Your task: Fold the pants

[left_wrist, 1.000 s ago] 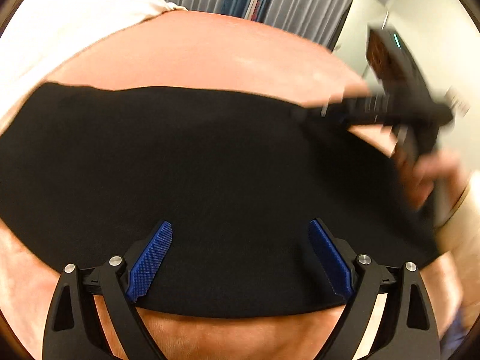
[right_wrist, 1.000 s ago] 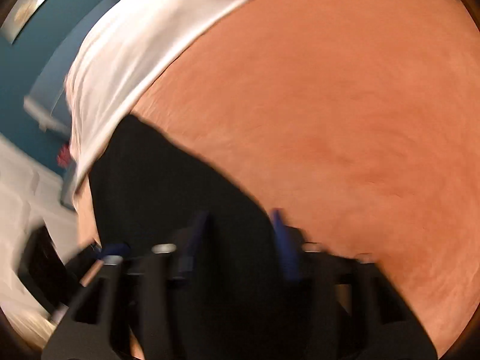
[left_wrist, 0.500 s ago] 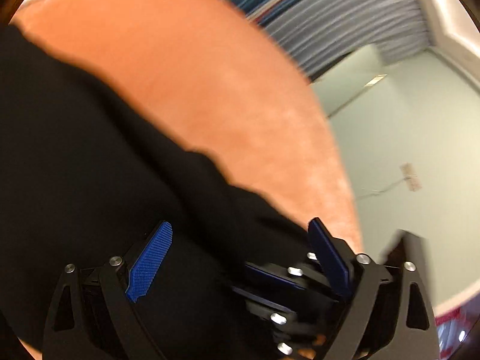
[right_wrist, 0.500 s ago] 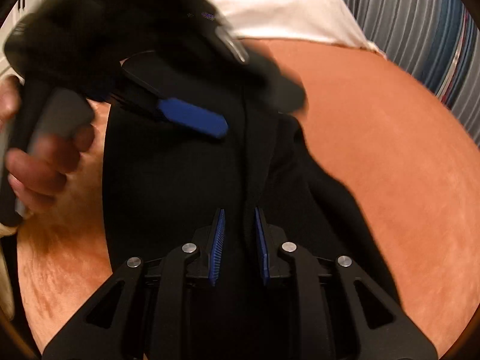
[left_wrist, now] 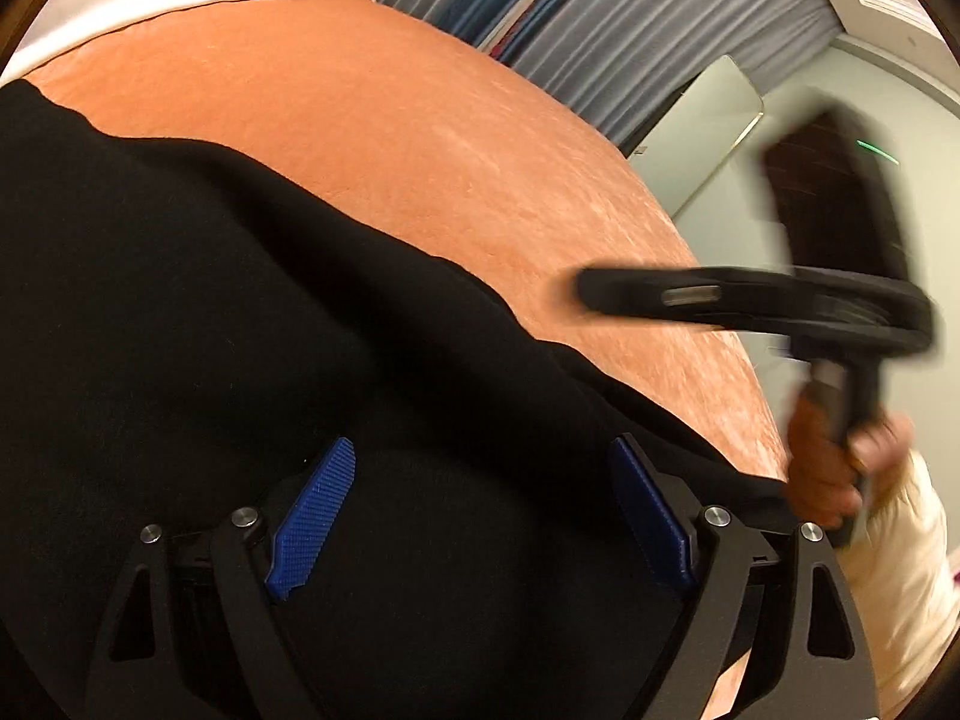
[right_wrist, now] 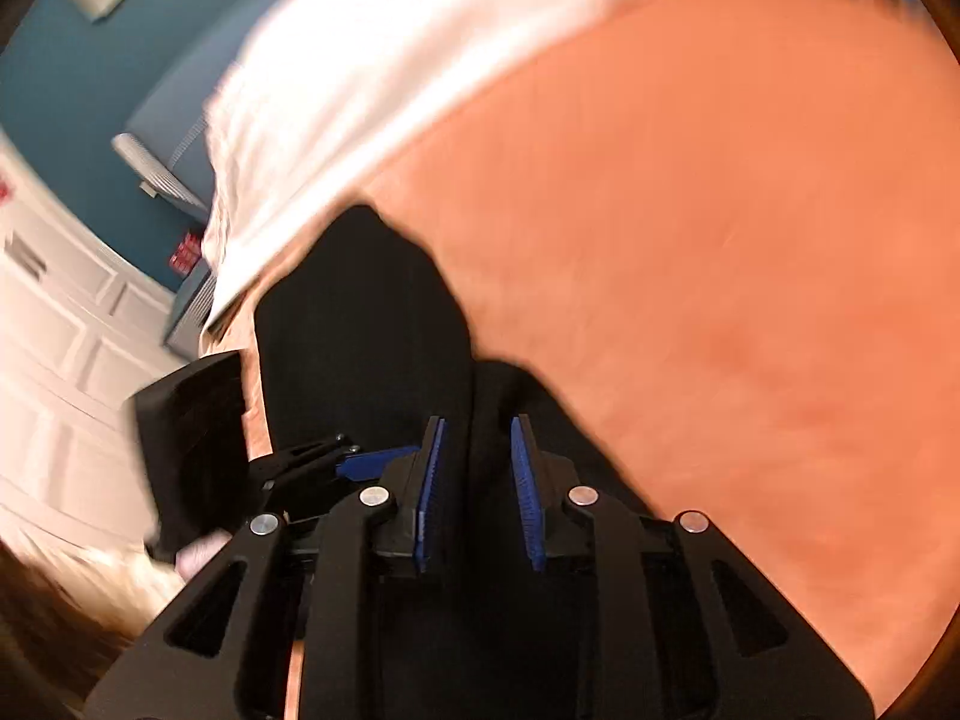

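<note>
Pants [left_wrist: 252, 372], black, are spread on the orange bed cover [left_wrist: 420, 138]; nearest in the left wrist view, the left tool [left_wrist: 480, 516] is held wide apart over the cloth with nothing gripped; in the right wrist view, the right tool [right_wrist: 477, 492] is narrowed around a raised ridge of the pants, though real contact cannot be told; farther off, a white sheet [right_wrist: 372, 72] is seen beyond the pants; striped curtains [left_wrist: 630, 18] are seen behind the bed cover.
</note>
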`<state>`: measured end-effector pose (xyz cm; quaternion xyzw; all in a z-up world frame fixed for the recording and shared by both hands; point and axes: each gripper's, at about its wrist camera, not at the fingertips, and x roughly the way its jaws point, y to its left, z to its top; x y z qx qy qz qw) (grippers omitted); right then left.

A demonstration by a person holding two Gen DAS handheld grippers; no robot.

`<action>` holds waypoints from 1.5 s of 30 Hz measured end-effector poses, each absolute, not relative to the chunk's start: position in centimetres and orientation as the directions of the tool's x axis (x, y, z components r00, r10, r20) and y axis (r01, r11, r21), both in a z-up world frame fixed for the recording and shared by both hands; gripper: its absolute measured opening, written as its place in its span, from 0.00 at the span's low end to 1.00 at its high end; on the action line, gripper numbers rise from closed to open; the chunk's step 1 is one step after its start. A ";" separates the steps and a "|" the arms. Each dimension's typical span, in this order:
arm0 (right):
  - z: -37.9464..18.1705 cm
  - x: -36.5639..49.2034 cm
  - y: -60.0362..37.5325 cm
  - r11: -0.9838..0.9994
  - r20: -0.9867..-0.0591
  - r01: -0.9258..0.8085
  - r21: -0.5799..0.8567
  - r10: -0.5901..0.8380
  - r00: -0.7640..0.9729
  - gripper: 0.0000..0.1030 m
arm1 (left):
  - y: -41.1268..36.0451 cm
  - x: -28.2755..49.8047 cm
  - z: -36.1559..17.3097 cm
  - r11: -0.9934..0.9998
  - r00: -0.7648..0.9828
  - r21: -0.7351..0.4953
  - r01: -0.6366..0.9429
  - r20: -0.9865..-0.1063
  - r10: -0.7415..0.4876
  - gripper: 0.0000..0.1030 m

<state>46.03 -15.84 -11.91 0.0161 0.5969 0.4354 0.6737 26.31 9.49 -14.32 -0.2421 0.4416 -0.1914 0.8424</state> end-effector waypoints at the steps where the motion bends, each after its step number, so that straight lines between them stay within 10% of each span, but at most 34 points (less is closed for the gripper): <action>1: -13.0 46.3 -15.2 0.624 -0.795 -0.550 0.555 0.593 -0.130 0.22 | 9.8 26.2 -14.3 0.799 0.537 -0.590 0.115 -0.640 -0.550 0.82; 17: -12.2 52.2 -16.9 0.759 -0.755 -0.341 0.554 0.631 0.177 0.02 | 12.3 22.0 -13.5 0.783 0.537 -0.595 0.182 -0.606 -0.586 0.82; 20: -10.7 49.3 -15.7 0.711 -0.728 -0.408 0.573 0.670 0.145 0.12 | 13.5 21.7 -12.2 0.758 0.553 -0.626 0.184 -0.571 -0.606 0.82; 22: -10.5 48.2 -15.3 0.715 -0.742 -0.431 0.551 0.656 0.138 0.68 | 15.0 21.7 -11.6 0.762 0.585 -0.628 0.158 -0.563 -0.584 0.84; 23: -10.8 47.9 -15.2 0.726 -0.757 -0.438 0.531 0.638 0.141 0.78 | 15.7 21.8 -11.6 0.780 0.594 -0.614 0.125 -0.583 -0.554 0.86; 26: -12.8 47.2 -12.4 0.705 -0.796 -0.461 0.539 0.605 -0.007 0.51 | 17.4 22.4 -12.9 0.806 0.578 -0.591 0.034 -0.646 -0.498 0.86; 30: -11.8 43.3 -8.4 0.692 -0.855 -0.596 0.408 0.518 0.016 0.51 | 17.1 22.3 -12.4 0.823 0.580 -0.566 0.046 -0.656 -0.484 0.86; 37: -11.5 45.5 -12.4 0.629 -0.684 -0.360 0.689 0.729 -0.036 0.39 | 17.1 22.5 -12.3 0.829 0.565 -0.559 0.024 -0.676 -0.473 0.86; 39: -11.6 47.5 -12.7 0.718 -0.742 -0.336 0.609 0.666 0.078 0.16 | 16.4 22.9 -12.1 0.845 0.563 -0.535 0.019 -0.693 -0.451 0.86; 45: -11.6 50.8 -12.5 0.906 -0.828 -0.290 0.309 0.406 0.386 0.04 | 15.5 23.3 -11.7 0.874 0.577 -0.483 0.046 -0.701 -0.418 0.86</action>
